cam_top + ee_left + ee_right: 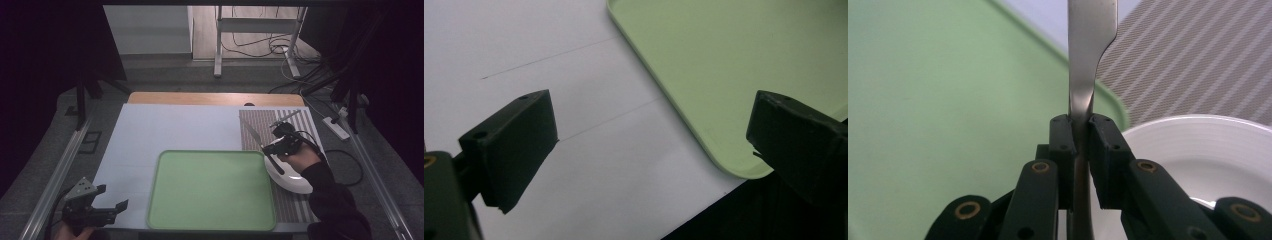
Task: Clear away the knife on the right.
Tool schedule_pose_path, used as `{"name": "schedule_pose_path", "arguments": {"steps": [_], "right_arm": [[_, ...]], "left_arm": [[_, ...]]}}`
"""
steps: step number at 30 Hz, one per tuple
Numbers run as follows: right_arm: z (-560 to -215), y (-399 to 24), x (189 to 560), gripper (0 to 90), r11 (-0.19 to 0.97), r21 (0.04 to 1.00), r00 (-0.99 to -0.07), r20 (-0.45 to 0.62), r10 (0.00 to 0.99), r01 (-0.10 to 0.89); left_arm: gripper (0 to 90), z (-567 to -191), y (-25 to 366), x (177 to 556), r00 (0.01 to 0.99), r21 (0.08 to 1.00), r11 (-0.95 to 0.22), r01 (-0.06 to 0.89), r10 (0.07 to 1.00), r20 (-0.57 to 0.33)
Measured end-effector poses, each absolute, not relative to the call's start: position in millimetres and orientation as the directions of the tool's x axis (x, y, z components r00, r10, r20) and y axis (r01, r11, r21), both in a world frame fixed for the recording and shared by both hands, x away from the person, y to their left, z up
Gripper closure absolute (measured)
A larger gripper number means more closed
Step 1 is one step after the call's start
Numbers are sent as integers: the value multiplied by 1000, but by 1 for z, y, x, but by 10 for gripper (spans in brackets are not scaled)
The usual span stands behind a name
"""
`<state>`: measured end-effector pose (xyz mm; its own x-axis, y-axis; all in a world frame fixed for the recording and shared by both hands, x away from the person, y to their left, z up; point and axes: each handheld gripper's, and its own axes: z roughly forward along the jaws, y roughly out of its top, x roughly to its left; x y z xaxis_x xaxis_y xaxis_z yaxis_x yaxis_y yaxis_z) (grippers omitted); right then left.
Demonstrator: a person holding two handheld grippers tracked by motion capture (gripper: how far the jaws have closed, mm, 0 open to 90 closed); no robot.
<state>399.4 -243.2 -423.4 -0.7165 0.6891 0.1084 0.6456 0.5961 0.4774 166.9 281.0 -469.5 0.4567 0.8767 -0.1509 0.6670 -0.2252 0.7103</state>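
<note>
steel knife in right gripper

Left gripper: black two-jaw tool, grey three-cornered plate with small holes on top.
Right gripper: black linkage arms, brass-coloured pivot rings, blocky black pads with small holes.
Cable: black, trailing behind the right gripper.
Sleeve: dark, long.

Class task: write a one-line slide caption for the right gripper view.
Right gripper clamps a metal knife above the green tray, white plate and striped mat.
</note>
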Motion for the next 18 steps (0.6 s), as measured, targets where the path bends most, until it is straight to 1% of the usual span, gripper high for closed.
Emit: {"name": "schedule_pose_path", "arguments": {"steps": [13, 18], "right_arm": [[-441, -200, 367, 813, 683, 424, -789, 145, 597, 595], [-457, -186, 357, 813, 720, 372, -805, 161, 571, 585]], "left_arm": [[58, -469, 281, 167, 456, 710, -226, 666, 877, -149], [58, -469, 281, 166, 457, 711, -227, 665, 877, -147]]}}
